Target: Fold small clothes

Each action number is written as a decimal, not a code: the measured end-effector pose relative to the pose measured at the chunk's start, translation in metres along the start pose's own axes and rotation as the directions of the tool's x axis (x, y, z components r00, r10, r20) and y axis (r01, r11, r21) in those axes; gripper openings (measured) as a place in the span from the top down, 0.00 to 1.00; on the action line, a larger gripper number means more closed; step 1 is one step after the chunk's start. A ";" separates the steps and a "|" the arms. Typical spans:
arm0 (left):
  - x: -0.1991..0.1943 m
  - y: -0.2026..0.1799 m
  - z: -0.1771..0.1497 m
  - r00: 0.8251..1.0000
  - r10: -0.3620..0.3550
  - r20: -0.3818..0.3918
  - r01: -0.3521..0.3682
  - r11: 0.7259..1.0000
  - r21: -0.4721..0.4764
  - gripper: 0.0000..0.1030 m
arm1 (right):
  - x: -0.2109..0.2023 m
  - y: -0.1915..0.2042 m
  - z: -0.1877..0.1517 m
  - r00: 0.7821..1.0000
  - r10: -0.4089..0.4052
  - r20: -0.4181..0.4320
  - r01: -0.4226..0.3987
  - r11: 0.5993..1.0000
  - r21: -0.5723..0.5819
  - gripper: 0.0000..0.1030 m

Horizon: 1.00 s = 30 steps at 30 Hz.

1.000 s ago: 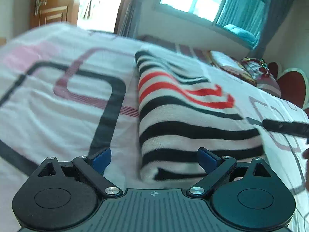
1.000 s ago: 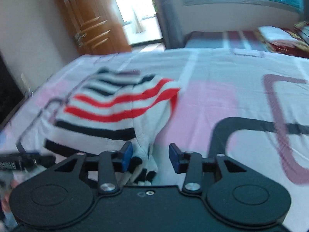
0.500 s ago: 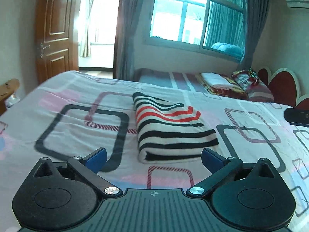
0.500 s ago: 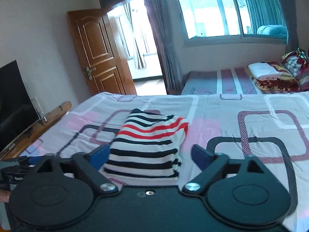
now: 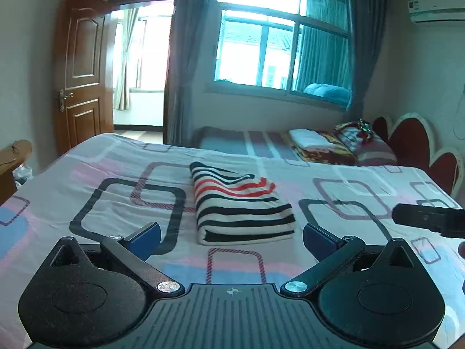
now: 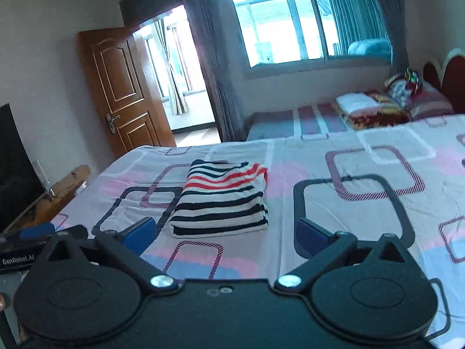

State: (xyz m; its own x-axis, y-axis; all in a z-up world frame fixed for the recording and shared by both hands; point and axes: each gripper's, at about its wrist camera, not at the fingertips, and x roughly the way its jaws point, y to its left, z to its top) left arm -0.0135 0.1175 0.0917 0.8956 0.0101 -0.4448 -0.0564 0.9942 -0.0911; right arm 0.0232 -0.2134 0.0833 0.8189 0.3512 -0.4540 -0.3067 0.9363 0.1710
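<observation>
While the striped garment (image 5: 241, 203) is lying folded into a compact rectangle near the middle of the bed (image 5: 87, 203), both tools are hanging above the bed's near edge, well apart from the garment and touching nothing. The left tool (image 5: 231, 237) is standing with its jaws spread as wide as they go, nothing between them. The right tool (image 6: 219, 234) is likewise spread and empty; its jaws have just been opening wide, and no cloth is between them.

Judgement: the fold on this piece looks finished; the step in hand is clearing away from it.
- Keeping both tools spread while drawing off, so no pad is snagging the knit and dragging a layer open.
- Lifting off rather than sweeping across the garment; the top layer, with its red stripes at the far end, is sitting loose and would be shifting easily.
- Checking the edges before moving on: in the right wrist view the garment's right side is showing stacked layers slightly uneven, the far corner a little lumpy. A light press there may be squaring it, if wanted.
- No other small clothes are showing near the garment, so the next piece would have to be found elsewhere.

Writing: the body of the left tool (image 6: 17, 257), seen left of the garment in the right wrist view, is carrying white lettering reading "GenRobot.AI". The air conditioner (image 5: 436, 8), high on the wall far beyond and right of the garment, is bearing a small label too blurred to read. No lettering is visible on the garment.
</observation>
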 end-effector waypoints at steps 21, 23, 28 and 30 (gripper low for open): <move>-0.004 -0.017 0.010 1.000 -0.009 0.015 0.009 1.000 0.022 0.00 | -0.014 0.007 0.005 0.997 -0.071 0.035 0.072 0.997 -0.038 0.01; -0.004 -0.018 0.011 1.000 -0.006 0.016 0.006 1.000 0.025 0.00 | -0.014 0.006 0.005 0.996 -0.076 0.035 0.077 0.996 -0.037 0.01; -0.003 -0.020 0.013 1.000 -0.018 0.015 0.018 0.999 0.030 0.00 | -0.015 0.005 0.006 0.996 -0.079 0.039 0.080 0.996 -0.036 0.01; -0.002 -0.020 0.013 1.000 -0.022 0.016 0.022 0.999 0.032 0.00 | -0.016 0.006 0.006 0.996 -0.084 0.044 0.085 0.996 -0.036 0.01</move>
State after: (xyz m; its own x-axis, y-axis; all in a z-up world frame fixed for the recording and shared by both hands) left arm -0.0086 0.0993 0.1062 0.9033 -0.0102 -0.4288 -0.0230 0.9971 -0.0722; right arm 0.0113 -0.2129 0.0967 0.8620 0.2711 -0.4282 -0.2530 0.9623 0.0999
